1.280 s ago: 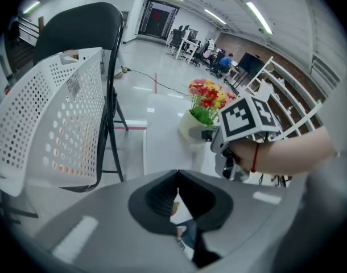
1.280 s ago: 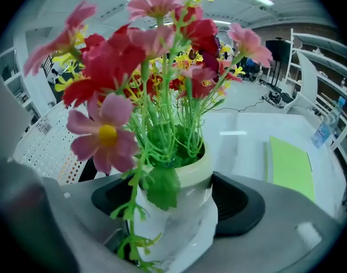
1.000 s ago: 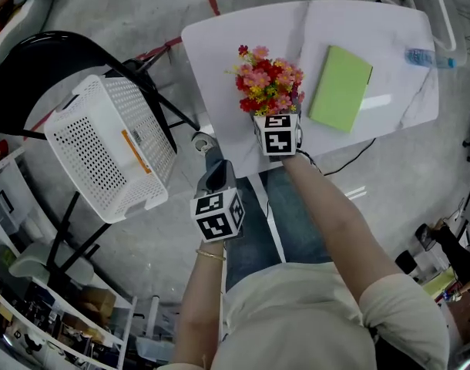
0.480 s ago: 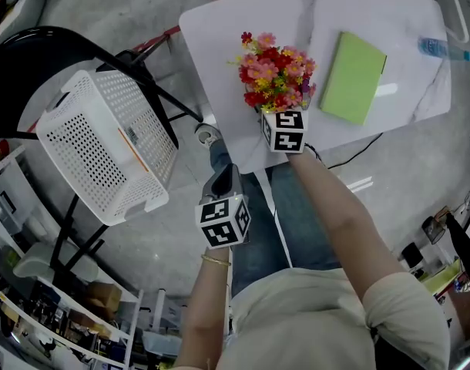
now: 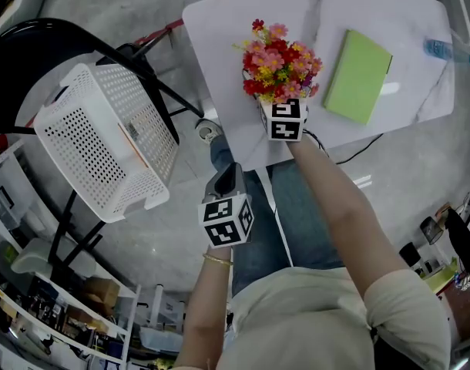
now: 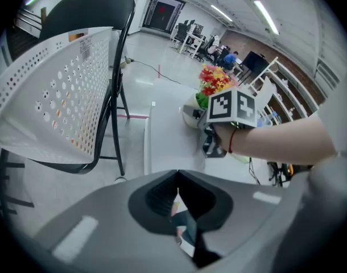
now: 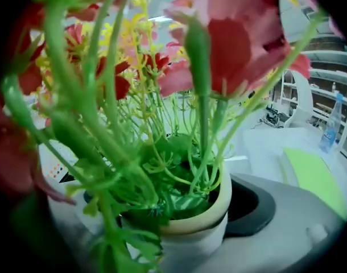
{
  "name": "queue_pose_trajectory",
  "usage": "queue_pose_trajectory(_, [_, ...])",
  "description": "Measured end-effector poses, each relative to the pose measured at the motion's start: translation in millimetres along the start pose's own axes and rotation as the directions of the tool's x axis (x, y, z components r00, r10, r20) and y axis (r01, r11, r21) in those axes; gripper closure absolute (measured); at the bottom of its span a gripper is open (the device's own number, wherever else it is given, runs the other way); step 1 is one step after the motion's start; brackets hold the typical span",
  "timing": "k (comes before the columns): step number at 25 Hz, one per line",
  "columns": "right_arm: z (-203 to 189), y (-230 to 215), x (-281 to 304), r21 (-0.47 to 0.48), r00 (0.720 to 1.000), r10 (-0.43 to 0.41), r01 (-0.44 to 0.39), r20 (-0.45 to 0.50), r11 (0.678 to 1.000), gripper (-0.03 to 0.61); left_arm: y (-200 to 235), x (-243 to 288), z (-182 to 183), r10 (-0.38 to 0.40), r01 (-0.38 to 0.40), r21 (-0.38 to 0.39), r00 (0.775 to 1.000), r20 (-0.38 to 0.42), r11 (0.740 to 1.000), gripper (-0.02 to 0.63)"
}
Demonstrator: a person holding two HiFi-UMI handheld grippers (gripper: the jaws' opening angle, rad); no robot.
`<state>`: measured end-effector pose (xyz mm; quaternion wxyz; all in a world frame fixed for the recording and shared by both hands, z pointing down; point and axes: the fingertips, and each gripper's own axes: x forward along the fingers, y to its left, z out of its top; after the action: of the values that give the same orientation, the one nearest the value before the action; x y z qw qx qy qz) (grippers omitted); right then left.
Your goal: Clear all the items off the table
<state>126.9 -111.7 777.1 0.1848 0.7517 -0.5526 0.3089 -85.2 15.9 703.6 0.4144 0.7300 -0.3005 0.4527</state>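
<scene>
The white table (image 5: 219, 37) fills the upper middle of the head view, and the potted flowers (image 5: 280, 64) stand on it close to its near edge, red, pink and yellow blooms over a cream pot (image 7: 199, 232). The right gripper (image 5: 280, 108) reaches in from below the blooms; its jaws have just been opening and now stand wide apart with the pot between them, the pads on either side not pressing on it (the right gripper view is mostly stems and petals, with the pot's rim in front of the dark jaw on the right). To the right of the flowers lies a green notebook (image 5: 358, 75), flat on the tabletop, and a water bottle (image 5: 449, 50) lies at the table's far right edge. The left gripper (image 5: 223, 179) hangs off the table, in the lower middle of the frame over the person's lap, its jaws closed together with nothing held. At the left a white perforated basket (image 5: 104, 137) rests on a black chair (image 5: 35, 52).
</scene>
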Motion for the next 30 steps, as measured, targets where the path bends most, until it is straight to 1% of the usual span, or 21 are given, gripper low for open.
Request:
queue_pose_trajectory(7, [-1, -1, 2, -0.003, 0.999, -0.009, 0.008, -0.037, 1.0, 0.055, 1, -3, 3, 0.0, 0.0, 0.009, 1.0, 0.001, 1.0, 0.604])
queue_pose_trajectory(12, [4, -3, -4, 0.002, 0.997, -0.003, 0.003, -0.078, 1.0, 0.055, 2, -10, 10, 0.003, -0.004, 0.019, 1.0, 0.016, 1.0, 0.604])
queue_pose_trajectory(16, [9, -2, -14, -0.002, 0.996, 0.005, -0.005, -0.092, 1.0, 0.057, 0, -17, 18, 0.002, -0.003, 0.03, 0.999, 0.032, 1.0, 0.604])
queue_pose_trajectory(21, [25, 4, -35, -0.012, 0.996, 0.035, -0.036, -0.076, 0.999, 0.057, -7, -29, 26, -0.003, 0.001, 0.044, 0.999, 0.052, 0.999, 0.604])
queue_pose_trajectory(30, [66, 14, -88, -0.054, 0.997, 0.07, -0.071, -0.032, 0.996, 0.057, -18, -59, 39, -0.01, 0.005, 0.057, 0.995, 0.095, 0.998, 0.604])
